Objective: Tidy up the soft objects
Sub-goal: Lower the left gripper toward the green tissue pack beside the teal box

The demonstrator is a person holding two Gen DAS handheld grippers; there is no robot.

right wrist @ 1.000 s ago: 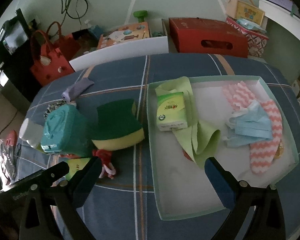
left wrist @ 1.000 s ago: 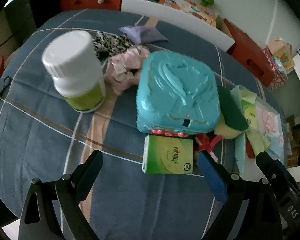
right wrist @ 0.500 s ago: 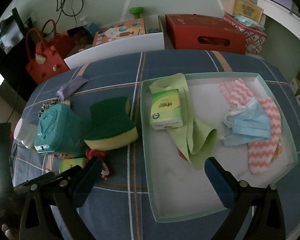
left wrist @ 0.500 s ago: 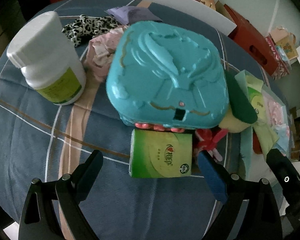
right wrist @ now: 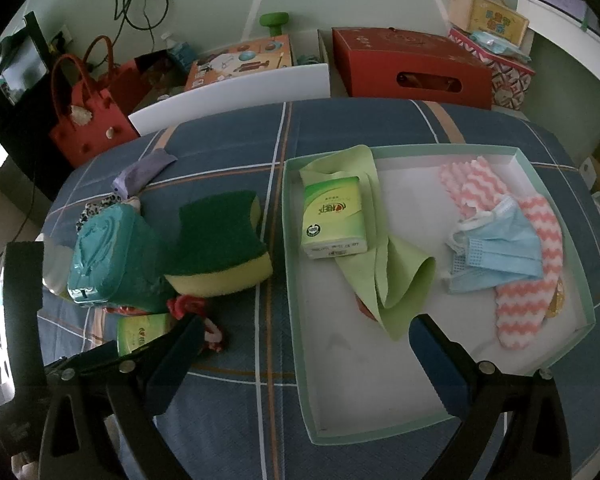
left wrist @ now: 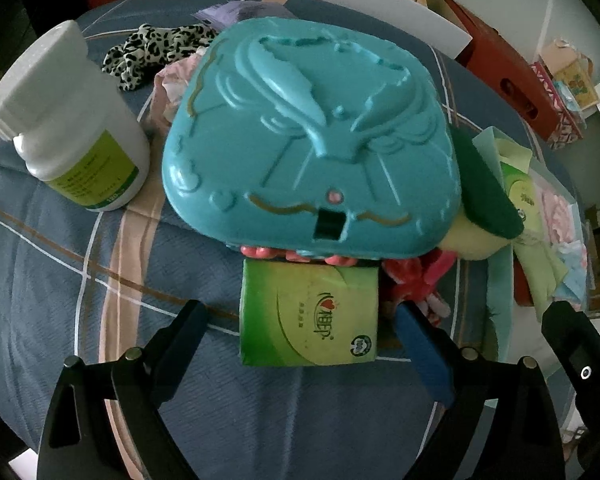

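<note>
Now, step in hand: the left claw [left wrist: 300, 332] is lining up on the green tissue pack [left wrist: 309, 316] that lies on the blue checked cloth [left wrist: 60, 280].
Left claw: wide open, nothing in it; one finger sits at each side of the pack, close but not touching.
Right claw: the right claw [right wrist: 304, 350] is wide open too and holds nothing; it hangs over the near edge of the tray [right wrist: 296, 320].
Where the pack is: at 6 o'clock from the teal plastic case [left wrist: 312, 140], its far edge tucked right under the case; a red bow [left wrist: 416, 280] lies at its 3 o'clock.
Around it: a white bottle [left wrist: 68, 120] at 9 o'clock of the case, a green and yellow sponge [right wrist: 224, 248] at its 3 o'clock.
Tray so far: another tissue pack [right wrist: 334, 216], a green cloth [right wrist: 392, 280], a blue face mask [right wrist: 496, 252] and a pink wavy sock [right wrist: 528, 280].
Next move, a guess: go down a little, squeeze the pack softly, pull it out from under the case, then carry it to the tray.
Watch out: the case may shift when the pack slides out.
</note>
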